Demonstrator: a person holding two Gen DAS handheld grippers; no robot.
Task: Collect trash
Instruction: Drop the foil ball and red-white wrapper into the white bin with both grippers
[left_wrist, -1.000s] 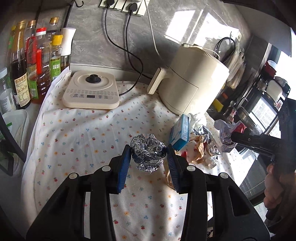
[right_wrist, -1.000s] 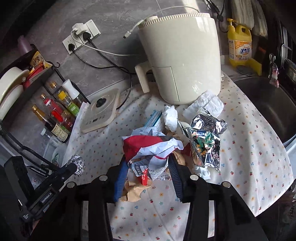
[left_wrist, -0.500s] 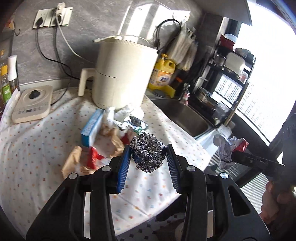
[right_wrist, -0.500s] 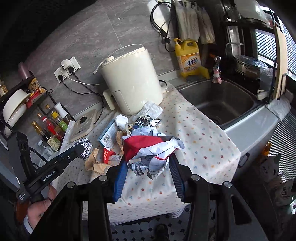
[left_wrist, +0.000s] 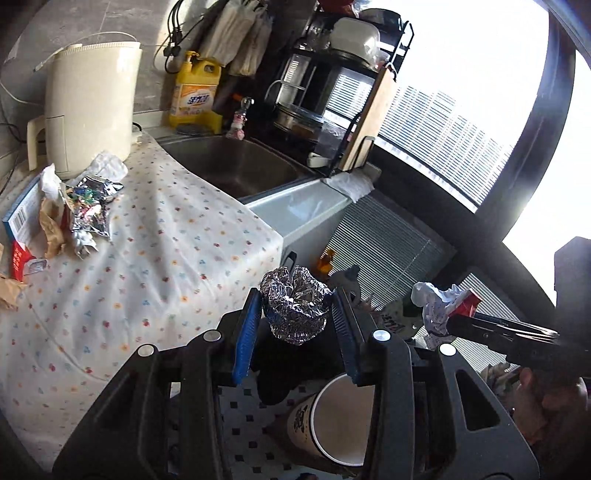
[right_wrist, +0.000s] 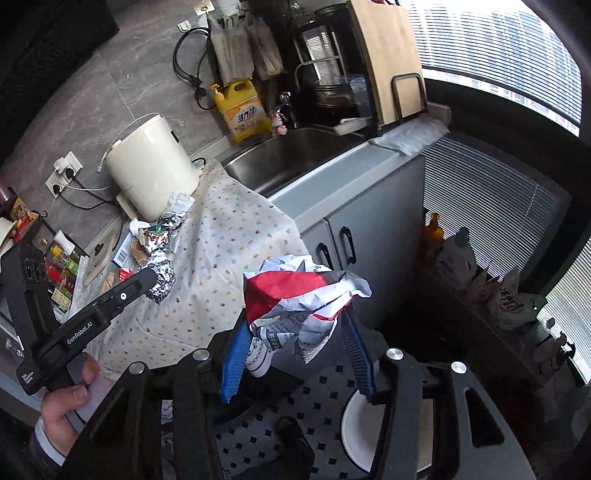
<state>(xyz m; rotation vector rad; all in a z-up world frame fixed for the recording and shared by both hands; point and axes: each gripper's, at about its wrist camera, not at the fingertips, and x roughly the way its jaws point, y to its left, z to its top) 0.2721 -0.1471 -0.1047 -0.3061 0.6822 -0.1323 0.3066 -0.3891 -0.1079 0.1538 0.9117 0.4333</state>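
My left gripper (left_wrist: 295, 314) is shut on a crumpled foil ball (left_wrist: 294, 309) and holds it past the counter's edge, above the floor. That foil ball also shows in the right wrist view (right_wrist: 161, 275). My right gripper (right_wrist: 295, 334) is shut on a crumpled red and white paper wrapper (right_wrist: 301, 297), which also shows in the left wrist view (left_wrist: 443, 304). A white round bin (left_wrist: 341, 419) stands on the tiled floor below both grippers; it also shows in the right wrist view (right_wrist: 356, 432). More trash (left_wrist: 79, 206) lies on the dotted cloth (left_wrist: 147, 258).
A cream air fryer (left_wrist: 86, 103), a yellow detergent jug (left_wrist: 195, 98) and a steel sink (left_wrist: 236, 166) line the counter. A dish rack with a cutting board (right_wrist: 388, 62) stands right of the sink. Grey cabinet doors (right_wrist: 354, 254) and bags (right_wrist: 513, 295) by the window edge the floor.
Both grippers have swung right, away from the counter, carrying the foil ball and the wrapper out over the floor. The white bin has come into view below them.
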